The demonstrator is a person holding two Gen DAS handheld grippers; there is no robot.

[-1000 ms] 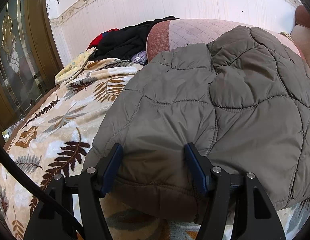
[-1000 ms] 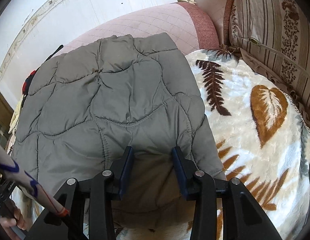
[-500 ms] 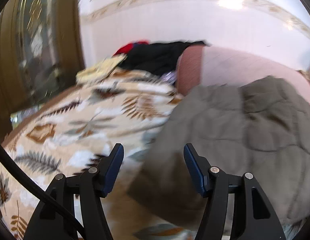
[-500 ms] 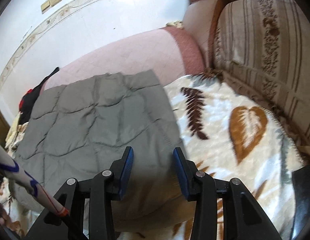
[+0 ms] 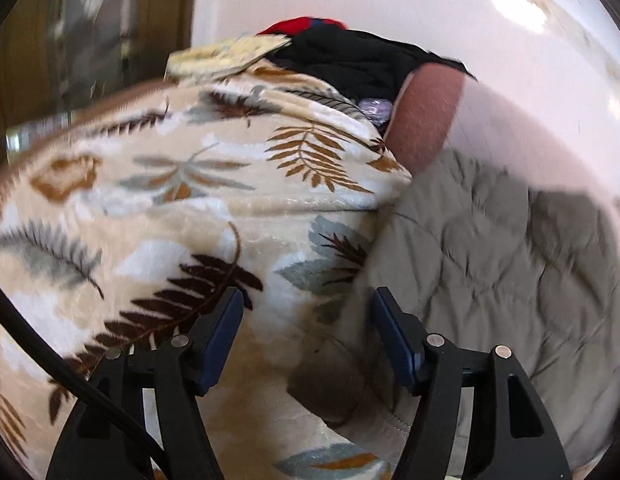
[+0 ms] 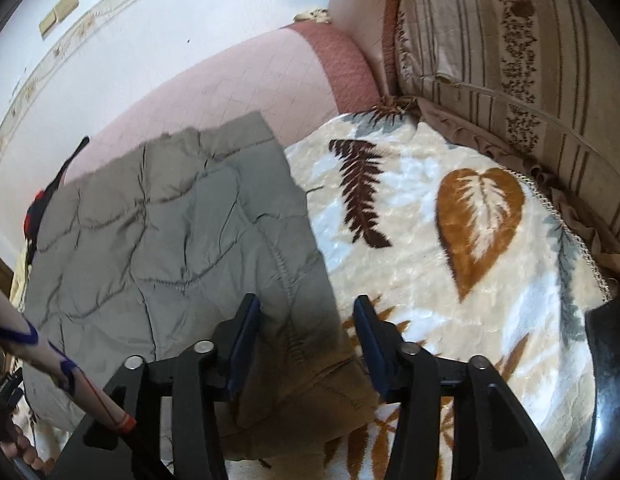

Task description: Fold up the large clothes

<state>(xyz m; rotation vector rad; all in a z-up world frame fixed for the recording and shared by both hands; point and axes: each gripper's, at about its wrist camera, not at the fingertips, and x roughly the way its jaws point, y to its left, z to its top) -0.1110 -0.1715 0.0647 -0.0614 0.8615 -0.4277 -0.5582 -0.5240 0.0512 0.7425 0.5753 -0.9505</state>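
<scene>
Right now both pairs of jaws are opening and pinch nothing. Between the right gripper's point(image 6: 305, 340) jaws lies the near corner of the quilted grey jacket point(image 6: 169, 240), spread flat on the leaf-print blanket point(image 6: 450, 280); the left gripper point(image 5: 305, 328) stands over the blanket with the jacket's edge just at its right jaw. Padded, soft and probably light, the jacket should bend easily but spring back; its stitched hem looks the firmest hold. Beyond the left jaws lie a pile of dark clothes point(image 5: 350, 60) and a pink cushion point(image 5: 426, 116); a striped cushion point(image 6: 510, 60) stands beyond the right jaws.
</scene>
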